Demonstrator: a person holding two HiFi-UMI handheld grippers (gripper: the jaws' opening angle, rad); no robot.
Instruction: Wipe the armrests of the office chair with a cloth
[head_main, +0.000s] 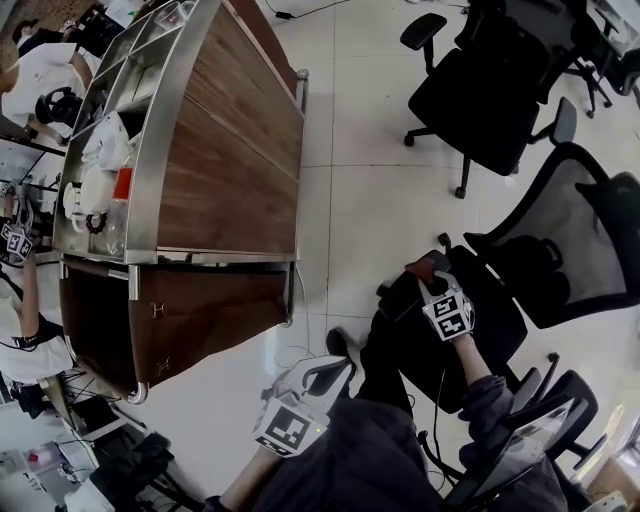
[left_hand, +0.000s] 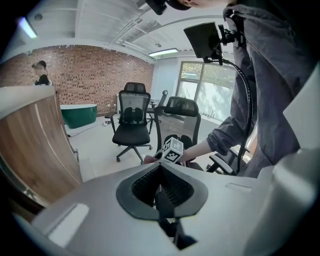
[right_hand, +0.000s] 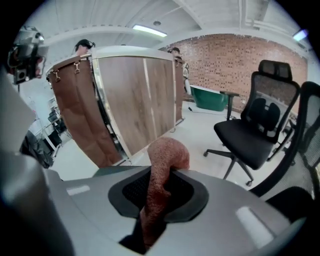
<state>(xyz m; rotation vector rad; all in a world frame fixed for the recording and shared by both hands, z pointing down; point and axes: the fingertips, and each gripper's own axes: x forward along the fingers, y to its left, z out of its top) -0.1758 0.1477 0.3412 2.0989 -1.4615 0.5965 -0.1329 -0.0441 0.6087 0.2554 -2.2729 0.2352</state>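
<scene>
Rust-red terry cloth (right_hand: 167, 150) is pinched in the right tongs (head_main: 428, 282), near the seat front of the black mesh office chair (head_main: 565, 235). The left tongs (left_hand: 162, 175) are pressed together with nothing between them. Only 1 narrow fold looks clamped, so hard rubbing on an armrest could drag it free.

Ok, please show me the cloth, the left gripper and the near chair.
cloth (right_hand: 167, 154), right gripper view, its folded top end.
left gripper (left_hand: 160, 177), left gripper view, where its jaws meet.
near chair (head_main: 575, 232), head view, its mesh back.

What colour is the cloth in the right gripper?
Reddish-brown; the cloth shows best in the right gripper view.
</scene>
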